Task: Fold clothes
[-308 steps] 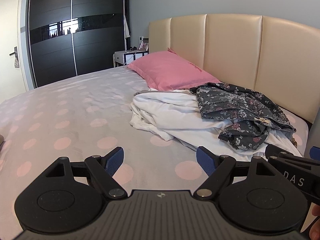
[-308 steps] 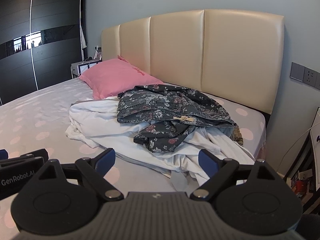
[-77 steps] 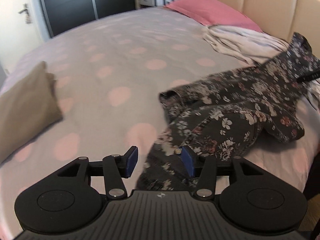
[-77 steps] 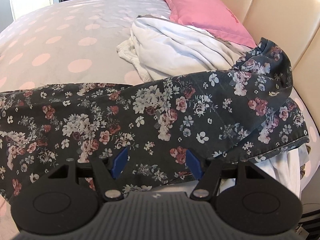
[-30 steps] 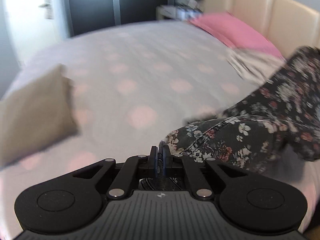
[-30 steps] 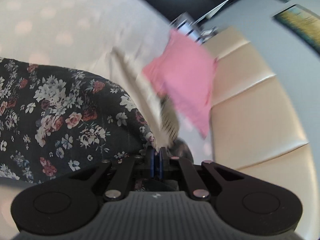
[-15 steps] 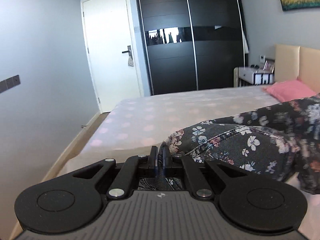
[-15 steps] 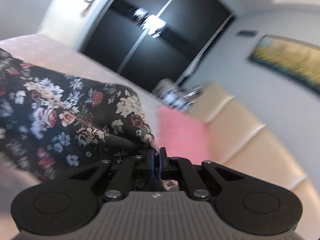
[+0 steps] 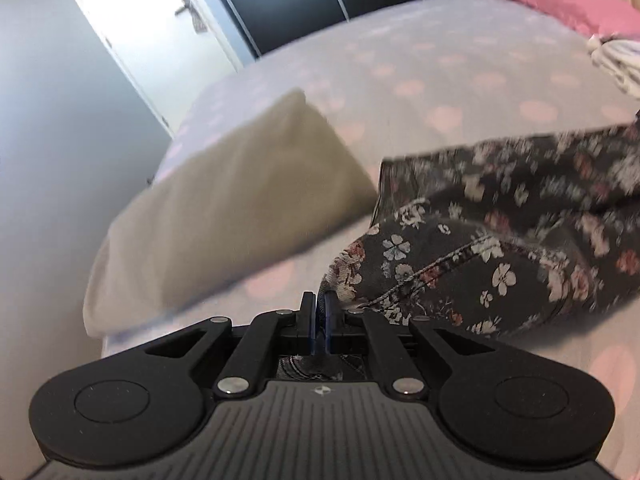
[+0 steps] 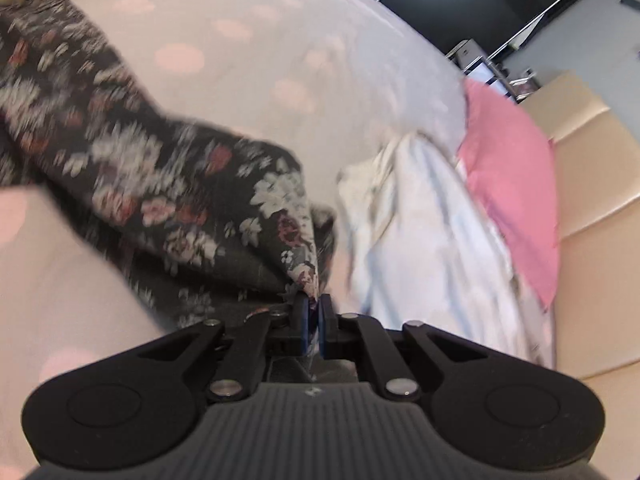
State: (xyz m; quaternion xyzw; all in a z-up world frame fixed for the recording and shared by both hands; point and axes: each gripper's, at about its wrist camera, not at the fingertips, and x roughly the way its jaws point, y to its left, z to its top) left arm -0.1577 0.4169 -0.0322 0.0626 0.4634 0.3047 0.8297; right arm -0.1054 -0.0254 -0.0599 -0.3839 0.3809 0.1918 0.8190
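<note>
- My left tongs (image 9: 319, 306) are clenched on an edge of the floral garment (image 9: 500, 240) — fabric pinched between the blue pads, a stitched seam running off to the right of them.
- My right tongs (image 10: 313, 312) are clenched on another edge of the same garment (image 10: 160, 176); a point of cloth rises straight out of the pads.
- The garment stretches between my two grips, over the bed (image 9: 420, 64). Its far parts are blurred in both views, so I cannot tell how much of it rests on the sheet.
- Bed sheet is pale with pink dots.
- Left view: a tan cushion (image 9: 224, 208) lies on the bed just beside the garment, to its left, near the bed's corner. I cannot tell whether they touch.
- Right view: a white heap of clothes (image 10: 424, 240) lies on the bed to the right of the garment, close by my grip.
- A pink pillow (image 10: 516, 184) sits past the white heap, against the beige headboard (image 10: 592, 208).
- Left view, far back — a white door (image 9: 160, 28) and a dark wardrobe (image 9: 288, 4).
</note>
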